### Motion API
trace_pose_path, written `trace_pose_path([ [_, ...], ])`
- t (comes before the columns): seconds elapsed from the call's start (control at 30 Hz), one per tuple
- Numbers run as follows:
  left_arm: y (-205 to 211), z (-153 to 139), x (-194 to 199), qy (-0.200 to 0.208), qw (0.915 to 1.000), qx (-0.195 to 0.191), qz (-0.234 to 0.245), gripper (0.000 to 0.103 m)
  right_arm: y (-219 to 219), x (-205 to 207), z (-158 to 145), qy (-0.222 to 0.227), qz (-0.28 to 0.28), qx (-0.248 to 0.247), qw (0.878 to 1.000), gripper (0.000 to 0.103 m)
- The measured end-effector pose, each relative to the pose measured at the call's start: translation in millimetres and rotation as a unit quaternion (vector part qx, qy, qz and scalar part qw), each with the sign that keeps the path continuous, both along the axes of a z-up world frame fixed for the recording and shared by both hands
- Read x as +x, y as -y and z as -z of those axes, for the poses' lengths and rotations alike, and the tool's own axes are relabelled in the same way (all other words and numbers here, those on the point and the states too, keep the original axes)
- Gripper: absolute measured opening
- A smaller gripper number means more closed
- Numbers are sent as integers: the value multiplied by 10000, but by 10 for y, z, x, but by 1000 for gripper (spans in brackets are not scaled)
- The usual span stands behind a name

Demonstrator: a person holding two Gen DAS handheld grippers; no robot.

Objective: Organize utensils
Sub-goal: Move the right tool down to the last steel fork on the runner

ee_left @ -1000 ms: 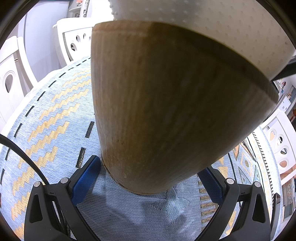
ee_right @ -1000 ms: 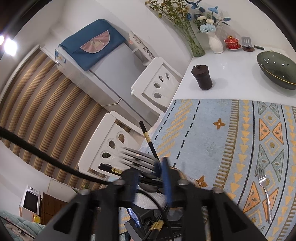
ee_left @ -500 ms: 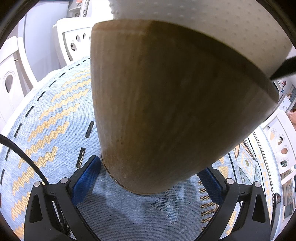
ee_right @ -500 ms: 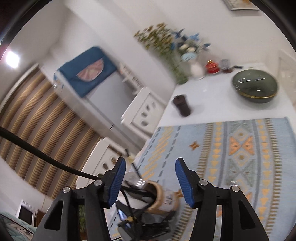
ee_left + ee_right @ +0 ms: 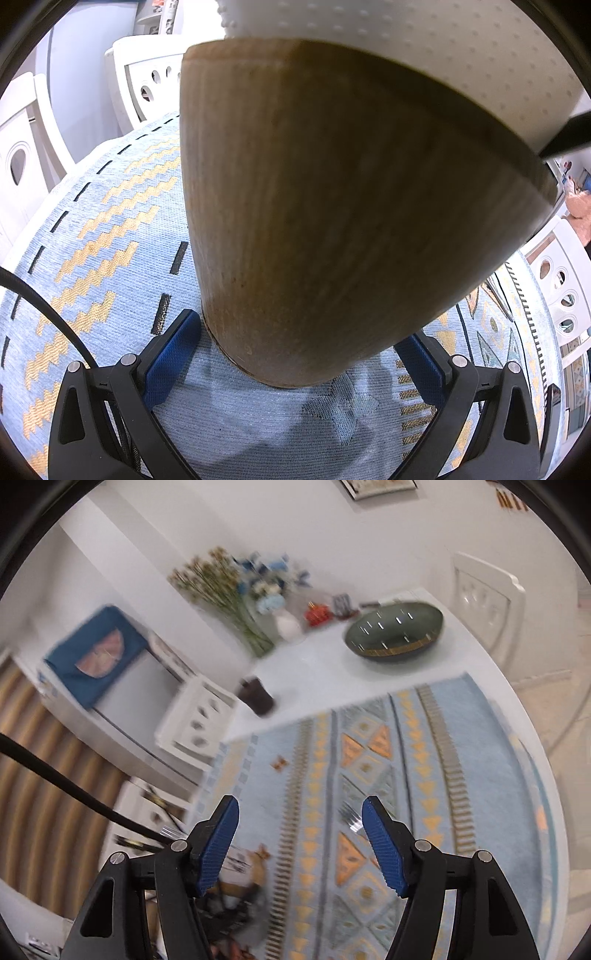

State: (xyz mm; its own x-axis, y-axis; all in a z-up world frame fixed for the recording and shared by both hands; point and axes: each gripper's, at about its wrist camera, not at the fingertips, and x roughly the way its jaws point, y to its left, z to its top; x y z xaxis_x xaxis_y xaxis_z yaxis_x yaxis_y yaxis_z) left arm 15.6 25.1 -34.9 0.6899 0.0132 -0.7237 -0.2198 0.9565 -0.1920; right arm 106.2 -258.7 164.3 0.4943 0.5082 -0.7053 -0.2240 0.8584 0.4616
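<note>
My left gripper (image 5: 303, 347) is shut on the base of a tan and white utensil holder (image 5: 332, 206), which stands on the blue patterned tablecloth (image 5: 92, 236) and fills the left wrist view. My right gripper (image 5: 300, 830) is open and empty, high above the cloth. A blurred silver fork (image 5: 349, 815) lies on the cloth just left of its right finger (image 5: 384, 849). The holder (image 5: 243, 878) with dark utensils shows blurred at the lower left of the right wrist view.
A dark green bowl (image 5: 394, 630), a dark brown jar (image 5: 256, 698), a flower vase (image 5: 286, 624) and a red pot (image 5: 317, 613) stand on the white table beyond the cloth. White chairs (image 5: 197, 720) stand at the table's left side.
My right gripper opened and let go of a fork at the holder, then rose and swung right over the cloth. My left gripper stayed still on the holder.
</note>
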Motion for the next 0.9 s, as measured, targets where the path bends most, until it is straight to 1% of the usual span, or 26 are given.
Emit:
trace_pose_path([
  [0.03,0,0,0,0,10000,-1,0,102,-33,28,86,-92,36,-241,9997,67],
  [0.07,10,-3,2,1,10000,-2,1,102,-57,51,184,-169,120,-583,9981,67],
  [0.13,4,-2,0,1,10000,-1,1,102,-162,128,414,-303,279,-1412,9891,67],
  [0.17,5,-3,0,1,10000,-1,1,102,-221,171,559,-400,234,-1721,9840,67],
  [0.2,9,-4,1,2,10000,-1,1,102,-267,196,669,-493,160,-1845,9815,67],
  [0.23,6,-4,0,2,10000,-2,1,102,-306,217,767,-586,82,-1914,9797,66],
  [0.27,8,-5,1,1,10000,0,1,102,-352,234,868,-683,-19,-1981,9778,60],
  [0.33,10,-5,1,0,10000,0,1,102,-486,265,1079,-882,-317,-2181,9714,52],
  [0.4,18,-7,2,2,10000,-2,2,102,-594,308,1252,-995,-505,-2383,9648,49],
  [0.43,16,-6,2,3,10000,-4,2,102,-617,338,1310,-1027,-552,-2408,9635,46],
  [0.57,17,-6,2,1,10000,-3,2,102,-719,488,1488,-1170,-643,-2355,9627,44],
  [0.67,26,-8,3,1,10000,1,2,102,-797,525,1549,-1191,-681,-2310,9632,44],
  [0.77,35,-11,4,-9,10000,21,5,102,-846,558,1630,-1277,-664,-2421,9595,43],
  [0.83,23,-10,1,-12,10000,29,6,102,-898,559,1695,-1362,-634,-2507,9563,40],
  [0.9,27,-6,8,-11,10000,29,8,102,-892,530,1713,-1272,-613,-2559,9563,38],
])
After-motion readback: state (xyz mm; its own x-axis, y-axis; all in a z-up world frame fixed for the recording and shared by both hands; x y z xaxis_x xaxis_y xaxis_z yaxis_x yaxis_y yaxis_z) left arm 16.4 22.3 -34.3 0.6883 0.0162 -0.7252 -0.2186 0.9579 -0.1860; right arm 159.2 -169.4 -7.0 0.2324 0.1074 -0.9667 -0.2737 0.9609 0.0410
